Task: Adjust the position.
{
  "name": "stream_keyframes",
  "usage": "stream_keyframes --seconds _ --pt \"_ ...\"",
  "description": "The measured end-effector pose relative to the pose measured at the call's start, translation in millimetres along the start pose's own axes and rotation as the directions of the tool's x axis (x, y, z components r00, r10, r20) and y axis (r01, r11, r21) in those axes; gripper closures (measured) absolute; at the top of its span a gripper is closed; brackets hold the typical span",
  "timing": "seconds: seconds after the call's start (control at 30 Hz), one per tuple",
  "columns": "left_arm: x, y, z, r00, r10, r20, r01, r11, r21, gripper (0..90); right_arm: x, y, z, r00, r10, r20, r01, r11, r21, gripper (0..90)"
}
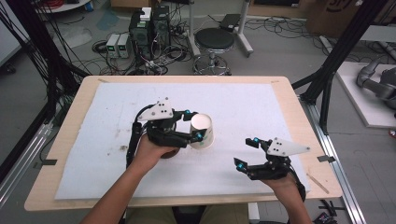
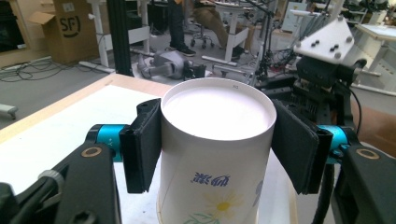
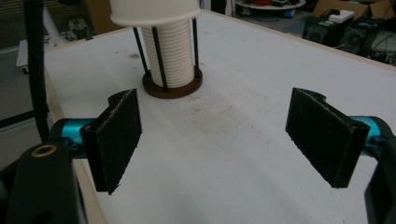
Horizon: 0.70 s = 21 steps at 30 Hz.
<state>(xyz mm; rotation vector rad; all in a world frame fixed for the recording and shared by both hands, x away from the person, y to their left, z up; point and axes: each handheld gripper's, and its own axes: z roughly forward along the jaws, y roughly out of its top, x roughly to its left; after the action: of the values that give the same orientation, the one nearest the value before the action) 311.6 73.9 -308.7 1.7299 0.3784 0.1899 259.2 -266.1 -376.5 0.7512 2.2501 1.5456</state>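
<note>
Cup position: paper cup [image 1: 202, 131] sits a little left of counter centre, on the white sheet [image 1: 247, 109] covering the counter [image 1: 86, 88]. In the left gripper view it stands upright, mouth down, flat base up, flower print [image 2: 219, 203] on its wall.

Left tool: left tool [image 1: 193, 125] approaches from the cup's 9 o'clock in the high view, the person's left hand [image 1: 152, 151] behind it. Jaws straddle the cup near its upper end, one pad [image 2: 142, 144] on each side.

Left tool state: pads appear to touch the wall on both sides, so I judge it clamped on the cup, though how firmly cannot be told. Whether the cup rests on the sheet or is raised off it cannot be told.

Cup axis: vertical; jaw line crosses it horizontally, so a straight lift would keep it upright.

Cup stack: in the right gripper view, a ribbed white stack of cups in a rod holder [image 3: 169, 51] on a dark round base stands ahead at 11 o'clock, well apart from that tool's jaws.

Right tool: right tool [image 1: 247, 151] lies at the cup's 4 o'clock in the high view, well apart from it, low over the sheet near the counter's near-right part.

Right tool state: jaws spread wide, nothing between them but bare sheet.

Nearer hand: left, clearly; it has the cup, the right is idle.

Key relation: likely next move is a lift or carry by the left tool; the right tool would have to travel toward 10 o'clock to reach the cup.
</note>
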Motion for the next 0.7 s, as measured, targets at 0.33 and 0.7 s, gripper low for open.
stream_keyframes --seconds 0.33,0.7 --pt "-6.4 -16.7 13.9 0.9992 -0.013 0.038 0.012 0.9998 0.013 36.6 5.8 14.1 17.5 0.9967 -0.038 -0.071 0.037 0.999 -0.014 18.7" --pt "-13.2 -26.8 26.6 0.9972 -0.011 0.074 0.009 0.9997 0.023 36.9 11.1 16.7 41.1 0.9886 -0.052 -0.141 0.054 0.999 0.006 18.7"
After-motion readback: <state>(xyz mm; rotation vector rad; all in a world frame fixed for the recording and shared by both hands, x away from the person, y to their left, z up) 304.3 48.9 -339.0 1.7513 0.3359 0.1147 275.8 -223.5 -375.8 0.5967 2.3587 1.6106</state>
